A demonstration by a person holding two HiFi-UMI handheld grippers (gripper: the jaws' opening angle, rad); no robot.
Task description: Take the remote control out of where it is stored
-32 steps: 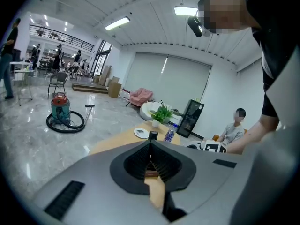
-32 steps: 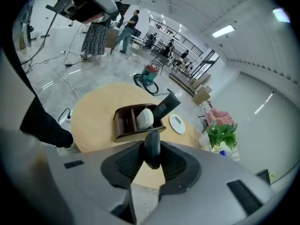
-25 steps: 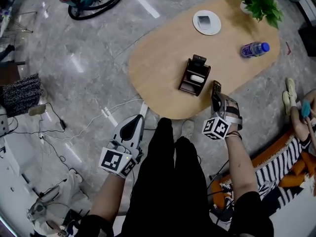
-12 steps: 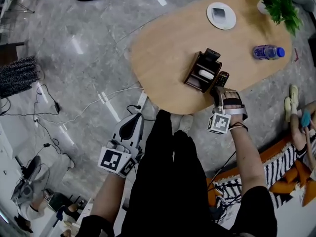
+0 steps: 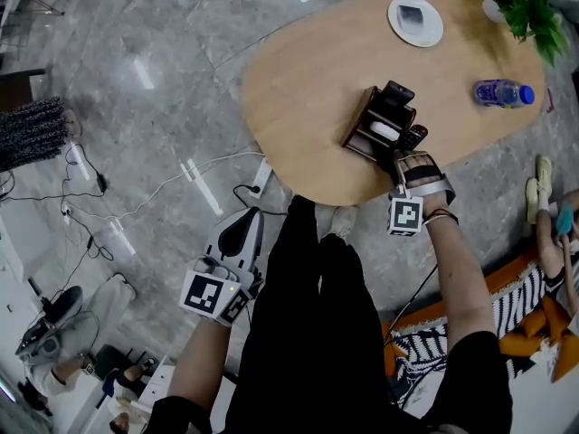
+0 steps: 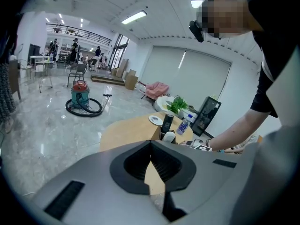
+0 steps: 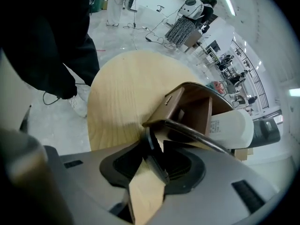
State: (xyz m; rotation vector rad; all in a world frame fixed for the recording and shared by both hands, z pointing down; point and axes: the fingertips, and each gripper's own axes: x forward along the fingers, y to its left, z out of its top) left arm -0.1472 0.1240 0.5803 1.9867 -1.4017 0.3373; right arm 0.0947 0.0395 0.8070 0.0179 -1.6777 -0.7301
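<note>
A black remote control (image 5: pixel 413 137) lies on the wooden table (image 5: pixel 308 80), right against the near right side of a brown wooden organizer (image 5: pixel 369 120). My right gripper (image 5: pixel 404 156) points steeply down at the remote's near end. In the right gripper view the remote (image 7: pixel 197 136) runs edge-on between the jaws of the right gripper (image 7: pixel 152 139). Those jaws have just been opening, and bare table shows between the left jaw and the remote. A white remote (image 5: pixel 384 131) still rests in the organizer (image 7: pixel 187 102). My left gripper (image 5: pixel 242 233) hangs shut and empty beside the legs.
On the far side of the table stand a water bottle (image 5: pixel 503 92), a white round dish (image 5: pixel 415 20) and a green plant (image 5: pixel 527 7). Cables (image 5: pixel 199 174) trail over the grey floor to the table's left. Another person's feet (image 5: pixel 541 181) show at the right edge.
The right gripper has sunk and rolled, taking the black remote from upright above the table's near edge to lying beside the organizer. The left gripper has barely shifted.
</note>
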